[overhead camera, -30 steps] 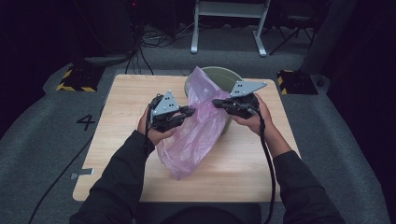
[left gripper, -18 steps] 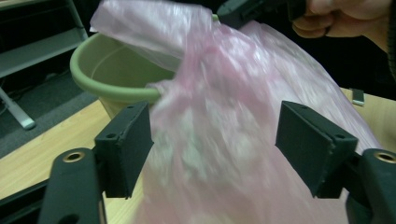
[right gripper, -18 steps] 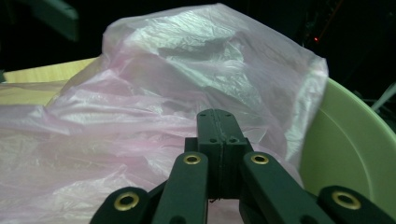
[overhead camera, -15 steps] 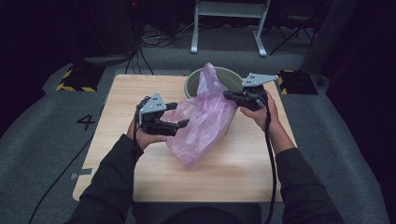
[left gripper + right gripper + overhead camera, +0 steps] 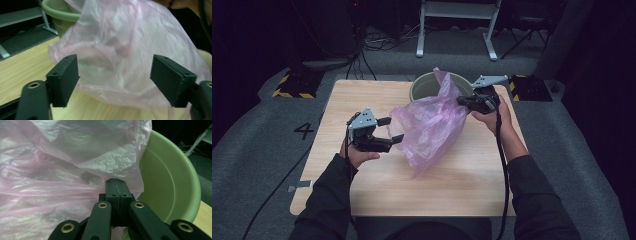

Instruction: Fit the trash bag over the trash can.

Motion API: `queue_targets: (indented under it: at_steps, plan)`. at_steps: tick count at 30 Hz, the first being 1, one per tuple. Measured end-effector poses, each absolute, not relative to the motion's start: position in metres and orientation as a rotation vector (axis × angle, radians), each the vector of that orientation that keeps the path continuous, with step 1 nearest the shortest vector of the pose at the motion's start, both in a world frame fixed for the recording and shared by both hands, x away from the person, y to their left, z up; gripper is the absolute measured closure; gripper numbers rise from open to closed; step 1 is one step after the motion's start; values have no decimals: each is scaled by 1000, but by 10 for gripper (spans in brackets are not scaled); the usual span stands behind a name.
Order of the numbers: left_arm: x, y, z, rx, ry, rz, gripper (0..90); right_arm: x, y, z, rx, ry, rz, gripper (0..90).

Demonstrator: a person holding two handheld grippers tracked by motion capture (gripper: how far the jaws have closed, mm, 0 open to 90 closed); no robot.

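Observation:
A crumpled pink plastic bag (image 5: 432,125) lies across the middle of the wooden table (image 5: 357,100), its top reaching up over a pale green bowl (image 5: 424,86) at the far edge. My right gripper (image 5: 462,102) is shut on the bag's upper right edge, beside the bowl's rim. In the right gripper view the closed jaws (image 5: 116,185) pinch the bag (image 5: 62,157) with the bowl (image 5: 172,182) just to the right. My left gripper (image 5: 391,130) has just been opening; it stands open to the left of the bag. Its pads (image 5: 63,80) sit apart from the bag (image 5: 125,50), with the bowl (image 5: 58,13) behind.
The table's near half (image 5: 452,195) is bare wood. Behind the table stand white metal frame legs (image 5: 419,35) and loose cables (image 5: 372,45) on the grey floor. Yellow-and-black striped blocks (image 5: 292,82) sit off both far corners.
The left gripper let go of the bag, opened wide and drew back to the left and down. The right gripper carried the bag's edge to the right, toward the bowl.

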State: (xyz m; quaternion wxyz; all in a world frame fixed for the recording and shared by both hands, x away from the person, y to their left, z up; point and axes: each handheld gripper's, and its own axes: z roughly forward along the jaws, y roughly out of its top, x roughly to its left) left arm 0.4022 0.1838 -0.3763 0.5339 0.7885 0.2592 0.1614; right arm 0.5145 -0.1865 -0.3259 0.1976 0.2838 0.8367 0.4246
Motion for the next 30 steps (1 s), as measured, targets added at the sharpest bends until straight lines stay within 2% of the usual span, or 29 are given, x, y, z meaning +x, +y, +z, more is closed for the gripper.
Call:
queue_targets:
  at_steps: [4, 13, 16, 17, 19, 20, 21, 24, 27, 30]
  plan:
    - [401, 186, -384, 1947, 611, 430, 209, 518, -185, -327, 796, 2352, 1168, 900]
    - [422, 177, -395, 1892, 689, 307, 200, 520, -184, -330, 801, 2355, 1177, 874]
    - [426, 170, -394, 1895, 692, 319, 244, 520, -184, -330, 791, 2354, 1194, 859]
    - [427, 166, -394, 1904, 691, 331, 283, 519, -184, -330, 790, 2353, 1196, 854]
    - [428, 162, -393, 1913, 693, 365, 441, 519, -184, -330, 793, 2347, 1199, 804]
    - [428, 160, -392, 1920, 692, 379, 545, 518, -185, -329, 789, 2337, 1216, 767]
    - [427, 159, -391, 1924, 681, 396, 612, 516, -185, -329, 779, 2327, 1230, 729]
    - [422, 160, -386, 1912, 674, 463, 766, 511, -189, -325, 778, 2290, 1273, 591]
    - [416, 167, -379, 1875, 682, 537, 866, 503, -193, -321, 755, 2261, 1293, 487]
    - [412, 174, -373, 1827, 710, 569, 891, 496, -197, -317, 737, 2251, 1330, 403]
